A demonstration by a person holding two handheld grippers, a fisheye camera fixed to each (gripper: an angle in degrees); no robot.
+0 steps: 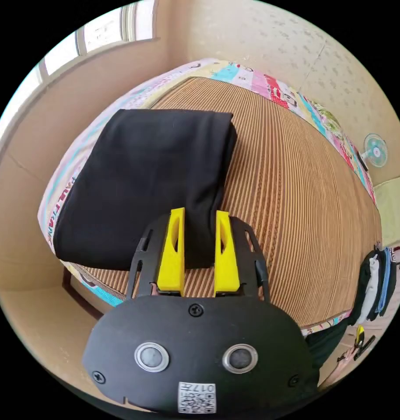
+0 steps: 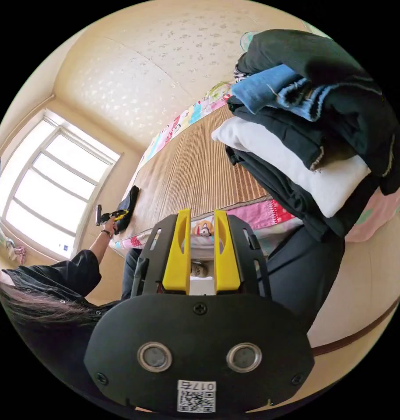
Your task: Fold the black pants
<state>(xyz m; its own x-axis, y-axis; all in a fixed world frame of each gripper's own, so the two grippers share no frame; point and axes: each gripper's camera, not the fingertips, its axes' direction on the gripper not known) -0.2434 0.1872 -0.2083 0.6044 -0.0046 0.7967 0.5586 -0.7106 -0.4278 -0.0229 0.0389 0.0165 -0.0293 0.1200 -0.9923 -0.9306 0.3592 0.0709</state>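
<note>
Bed (image 1: 296, 183), covered by a ribbed bamboo mat (image 1: 287, 205) over a patterned sheet; it serves as the folding surface. The black pants (image 1: 147, 175) lie on the mat near one corner of the bed, already gathered into a compact rectangular bundle with a rounded fold along one side, which suggests the folding is at or near its end. A pile of other clothes (image 2: 314, 131), dark, white and blue, is stacked at the far end of the bed in the right gripper view, probably to keep finished or waiting items apart from the work; its individual garments cannot be separated. Left tongs (image 1: 200, 243): jaws parted, straddling the near edge of the bundle; whether they press on the cloth cannot be told, as the edge between them lies in shadow. Right tongs (image 2: 199, 245): jaws apart, empty, held off the bed's edge. The person's sleeve and arm appear at the frame margin, partly cut off.
</note>
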